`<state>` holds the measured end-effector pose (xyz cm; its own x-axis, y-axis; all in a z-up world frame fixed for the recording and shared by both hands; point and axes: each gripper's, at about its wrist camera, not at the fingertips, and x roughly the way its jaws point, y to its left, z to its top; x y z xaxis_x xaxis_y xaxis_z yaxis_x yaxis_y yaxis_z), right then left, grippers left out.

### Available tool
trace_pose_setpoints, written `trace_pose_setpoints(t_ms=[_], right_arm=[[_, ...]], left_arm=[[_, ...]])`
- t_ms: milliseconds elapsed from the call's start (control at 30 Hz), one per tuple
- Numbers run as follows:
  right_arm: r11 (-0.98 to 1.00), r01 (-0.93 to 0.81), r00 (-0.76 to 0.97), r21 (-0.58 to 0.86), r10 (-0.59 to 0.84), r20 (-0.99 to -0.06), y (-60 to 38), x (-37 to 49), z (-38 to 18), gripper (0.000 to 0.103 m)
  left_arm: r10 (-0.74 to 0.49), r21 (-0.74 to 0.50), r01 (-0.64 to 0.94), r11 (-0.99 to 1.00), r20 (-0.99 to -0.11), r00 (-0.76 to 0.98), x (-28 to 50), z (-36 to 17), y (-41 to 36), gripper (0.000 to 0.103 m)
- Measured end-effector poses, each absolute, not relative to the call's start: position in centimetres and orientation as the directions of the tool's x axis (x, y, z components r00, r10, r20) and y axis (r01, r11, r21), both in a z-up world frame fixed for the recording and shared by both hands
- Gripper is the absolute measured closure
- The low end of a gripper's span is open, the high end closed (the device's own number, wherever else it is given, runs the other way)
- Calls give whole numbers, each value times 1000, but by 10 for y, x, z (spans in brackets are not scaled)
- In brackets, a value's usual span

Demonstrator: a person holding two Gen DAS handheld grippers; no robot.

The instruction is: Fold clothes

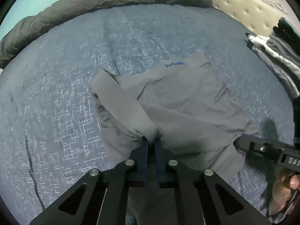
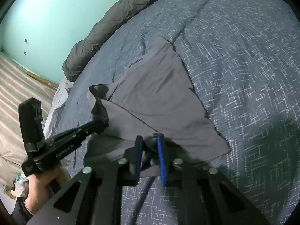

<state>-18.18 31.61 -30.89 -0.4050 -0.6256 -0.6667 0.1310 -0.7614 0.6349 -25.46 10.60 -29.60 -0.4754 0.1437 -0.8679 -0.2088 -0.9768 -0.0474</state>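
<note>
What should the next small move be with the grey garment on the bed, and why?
Probably carry both pinched edges forward together toward the waistband and lay them down. Both grippers, left and right, are shut on the near edge of the grey garment, which is raised off the blue bedspread and half folded.

Both views are dim and cool-toned, with soft light and no glare. Fisheye distortion bows the blue bedspread (image 1: pixel 56 86) into a dome, and black vignetting rings each picture. A dark soft-edged shadow (image 2: pixel 271 142) lies on the bedspread's right side. The bedspread's white weave smears slightly with motion blur.
</note>
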Motion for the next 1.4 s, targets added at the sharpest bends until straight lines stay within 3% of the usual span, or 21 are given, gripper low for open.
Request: trace_pose_setpoints(t_ms=[133, 533, 1067, 1400], right_arm=[[-766, 125, -411, 631, -619, -670, 320, -180, -308, 99], [-760, 127, -436, 637, -620, -653, 334, -175, -296, 100], [-748, 111, -471, 654, -619, -628, 365, -169, -286, 100], [-749, 80, -469, 658, -611, -638, 377, -169, -291, 100]], left_arm=[[182, -96, -194, -976, -850, -494, -256, -285, 99, 99], [287, -253, -139, -957, -788, -545, -284, -233, 87, 100], [320, -252, -201, -947, -800, -507, -342, -215, 148, 100], [325, -246, -225, -943, -826, -461, -371, -232, 191, 100]])
